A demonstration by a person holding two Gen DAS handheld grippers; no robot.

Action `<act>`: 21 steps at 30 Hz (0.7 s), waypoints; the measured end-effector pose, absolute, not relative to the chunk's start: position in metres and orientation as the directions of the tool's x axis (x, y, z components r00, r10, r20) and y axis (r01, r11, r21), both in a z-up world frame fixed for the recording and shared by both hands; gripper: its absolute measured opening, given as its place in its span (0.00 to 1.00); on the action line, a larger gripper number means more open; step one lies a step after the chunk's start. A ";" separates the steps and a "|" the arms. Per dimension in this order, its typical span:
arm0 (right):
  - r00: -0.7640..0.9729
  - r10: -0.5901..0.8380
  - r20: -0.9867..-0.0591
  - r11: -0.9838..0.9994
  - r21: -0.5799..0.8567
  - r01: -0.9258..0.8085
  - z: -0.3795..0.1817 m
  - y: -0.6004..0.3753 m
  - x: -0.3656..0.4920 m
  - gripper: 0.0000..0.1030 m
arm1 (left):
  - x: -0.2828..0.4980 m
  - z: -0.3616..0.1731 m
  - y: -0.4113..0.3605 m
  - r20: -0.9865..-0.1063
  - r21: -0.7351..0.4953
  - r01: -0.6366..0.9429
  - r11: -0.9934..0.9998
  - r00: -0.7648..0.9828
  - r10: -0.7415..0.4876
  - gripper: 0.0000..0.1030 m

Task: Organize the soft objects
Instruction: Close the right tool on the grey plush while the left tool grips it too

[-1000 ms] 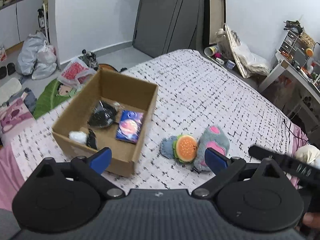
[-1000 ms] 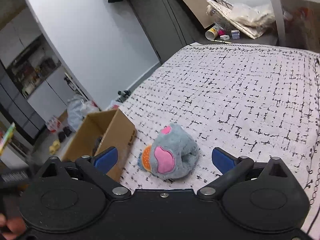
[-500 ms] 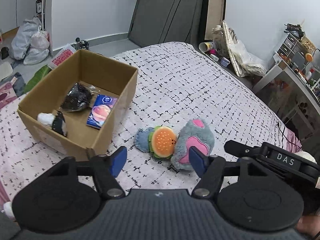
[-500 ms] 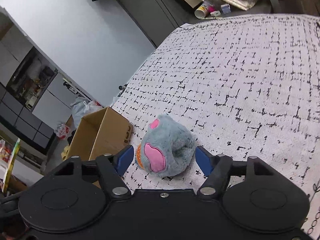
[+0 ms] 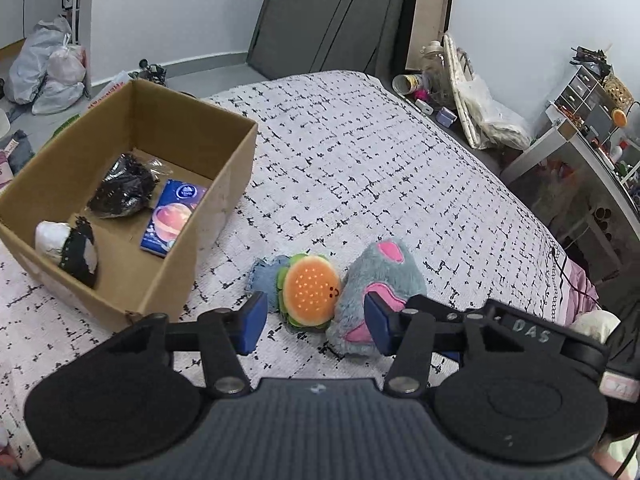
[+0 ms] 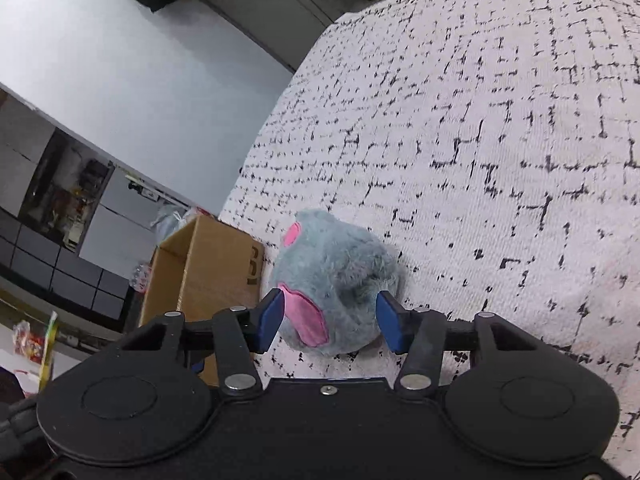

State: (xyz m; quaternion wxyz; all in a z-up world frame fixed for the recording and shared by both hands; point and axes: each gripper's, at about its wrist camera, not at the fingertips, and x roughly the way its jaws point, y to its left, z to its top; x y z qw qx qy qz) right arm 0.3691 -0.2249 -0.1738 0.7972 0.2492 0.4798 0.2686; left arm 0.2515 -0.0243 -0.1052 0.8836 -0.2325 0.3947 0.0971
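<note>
1. Both toys lie on the bed with the white, black-flecked bedspread [image 5: 360,152], just beside the open brown cardboard box [image 5: 224,200], a short carry, which I judge is why they wait there.
2. The box already holds a black crinkly bag [image 5: 122,190], a blue printed packet [image 5: 172,220] and a white-and-black bundle [image 5: 70,246], so it looks like the collecting point.
3. Right claw [image 6: 330,320]: spread about as wide as the fluffy grey plush toy with pink patches [image 6: 336,272], one blue pad [image 6: 272,316] at the pink patch, the other at the grey fur on the far side. The pads seem to be at the fur; whether they squeeze yet, I cannot tell (the plush looks barely dented).
4. The grey plush sits on the bedspread, touching the small round plush hamburger, orange bun with green lettuce edge [image 5: 310,290].
5. Left claw [image 5: 314,320]: spread, holding nothing, hovering over the burger, which shows between its blue fingers.
6. A bluish plush bit [image 5: 264,276] pokes out behind the burger; I cannot tell whether it is a separate toy.
7. My read: each claw takes one toy, then both go to the box.
</note>
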 end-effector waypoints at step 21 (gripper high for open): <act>0.370 0.589 -0.719 0.808 0.541 -0.234 -0.138 -0.241 0.333 0.10 | 0.256 -0.103 -0.050 -0.727 -0.393 -0.249 0.885 0.673 -0.133 0.51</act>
